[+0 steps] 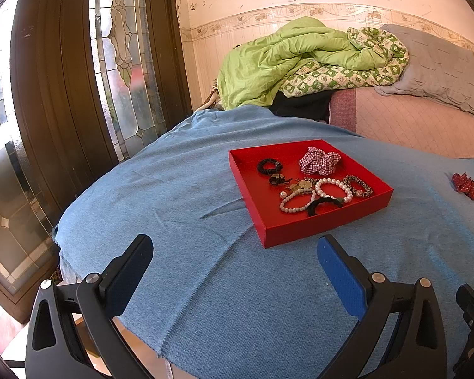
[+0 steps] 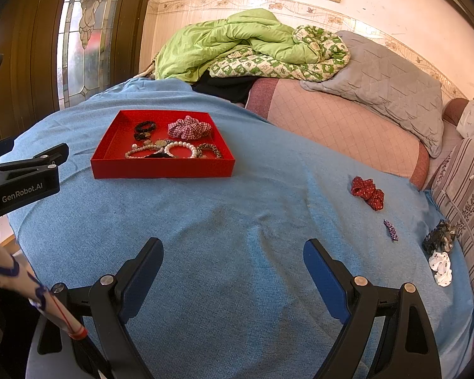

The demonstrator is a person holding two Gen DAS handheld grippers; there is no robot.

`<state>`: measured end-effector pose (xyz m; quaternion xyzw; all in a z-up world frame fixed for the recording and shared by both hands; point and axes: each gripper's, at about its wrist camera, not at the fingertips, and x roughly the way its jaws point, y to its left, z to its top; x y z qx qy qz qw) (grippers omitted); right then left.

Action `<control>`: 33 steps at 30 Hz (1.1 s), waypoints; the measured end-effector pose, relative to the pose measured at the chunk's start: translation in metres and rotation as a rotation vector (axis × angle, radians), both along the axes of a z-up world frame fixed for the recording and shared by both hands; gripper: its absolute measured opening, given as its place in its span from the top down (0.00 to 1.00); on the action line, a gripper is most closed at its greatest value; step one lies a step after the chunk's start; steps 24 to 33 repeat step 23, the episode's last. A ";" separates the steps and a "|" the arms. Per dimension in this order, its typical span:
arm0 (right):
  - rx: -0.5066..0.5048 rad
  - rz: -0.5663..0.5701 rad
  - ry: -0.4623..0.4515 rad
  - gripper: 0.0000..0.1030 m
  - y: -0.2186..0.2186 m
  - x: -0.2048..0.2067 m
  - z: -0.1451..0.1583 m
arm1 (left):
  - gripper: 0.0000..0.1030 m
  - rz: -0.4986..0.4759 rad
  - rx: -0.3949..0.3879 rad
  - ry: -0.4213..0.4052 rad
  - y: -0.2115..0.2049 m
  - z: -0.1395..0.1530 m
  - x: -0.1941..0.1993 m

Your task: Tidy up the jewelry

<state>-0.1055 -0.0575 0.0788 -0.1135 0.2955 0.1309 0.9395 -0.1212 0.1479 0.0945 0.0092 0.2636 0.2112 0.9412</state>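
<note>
Your shallow red cardboard tray [image 1: 309, 218] of bracelets and hair ties sits just ahead of your left gripper [image 1: 235, 254], jaws wide, empty. Only your right gripper [image 2: 233, 257], equally spread and empty, shows the small purple clip [image 2: 391, 230] ahead-right.

A blue woven cloth [image 2: 237, 221] covers the counter, its frayed edge hanging over the near-left side and a few creases running across it. A red shallow tray [image 2: 161, 167] sits on the cloth toward the far left. Well apart from it, on the right side, a red polka-dot scrunchie [image 2: 367, 192] lies alone. Nearer the right edge come a small purple hair clip [image 2: 391, 230], then a dark claw clip [image 2: 439, 239], with a white patterned scrunchie [image 2: 440, 267] just beside it.
</note>
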 end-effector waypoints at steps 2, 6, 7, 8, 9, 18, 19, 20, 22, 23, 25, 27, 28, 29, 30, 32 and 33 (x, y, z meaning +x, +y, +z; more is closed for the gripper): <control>0.000 0.001 0.001 0.10 0.000 0.000 0.000 | 0.00 0.001 0.001 0.000 0.000 0.000 0.000; -0.001 0.001 0.001 0.10 -0.001 0.000 -0.001 | 0.00 0.001 0.000 0.000 0.000 0.000 0.000; -0.001 0.001 0.001 0.10 -0.001 0.000 -0.001 | 0.00 0.001 0.000 0.000 0.000 0.000 0.000; -0.001 0.001 0.001 0.10 -0.001 0.000 -0.001 | 0.00 0.001 0.001 0.000 0.000 -0.001 0.000; 0.000 0.002 0.001 0.10 -0.001 0.000 -0.001 | 0.00 0.001 0.001 0.001 0.000 0.000 0.000; 0.005 0.002 0.007 0.10 -0.003 0.001 0.000 | 0.00 0.018 0.031 0.012 -0.001 -0.001 -0.001; 0.016 -0.001 0.012 0.10 -0.005 0.001 -0.001 | 0.00 0.018 0.045 0.009 -0.002 -0.001 -0.003; 0.022 -0.008 0.014 0.10 -0.008 0.002 0.000 | 0.00 0.013 0.050 0.007 -0.002 -0.001 -0.004; 0.028 -0.031 0.017 0.10 -0.015 0.003 0.001 | 0.00 -0.032 0.052 0.022 -0.007 -0.003 -0.003; 0.030 -0.047 0.021 0.10 -0.020 0.004 0.001 | 0.00 -0.065 0.049 0.042 -0.012 -0.004 -0.001; 0.030 -0.047 0.021 0.10 -0.020 0.004 0.001 | 0.00 -0.065 0.049 0.042 -0.012 -0.004 -0.001; 0.030 -0.047 0.021 0.10 -0.020 0.004 0.001 | 0.00 -0.065 0.049 0.042 -0.012 -0.004 -0.001; 0.030 -0.047 0.021 0.10 -0.020 0.004 0.001 | 0.00 -0.065 0.049 0.042 -0.012 -0.004 -0.001; 0.030 -0.047 0.021 0.10 -0.020 0.004 0.001 | 0.00 -0.065 0.049 0.042 -0.012 -0.004 -0.001; 0.030 -0.047 0.021 0.10 -0.020 0.004 0.001 | 0.00 -0.065 0.049 0.042 -0.012 -0.004 -0.001; 0.030 -0.047 0.021 0.10 -0.020 0.004 0.001 | 0.00 -0.065 0.049 0.042 -0.012 -0.004 -0.001; 0.030 -0.047 0.021 0.10 -0.020 0.004 0.001 | 0.00 -0.065 0.049 0.042 -0.012 -0.004 -0.001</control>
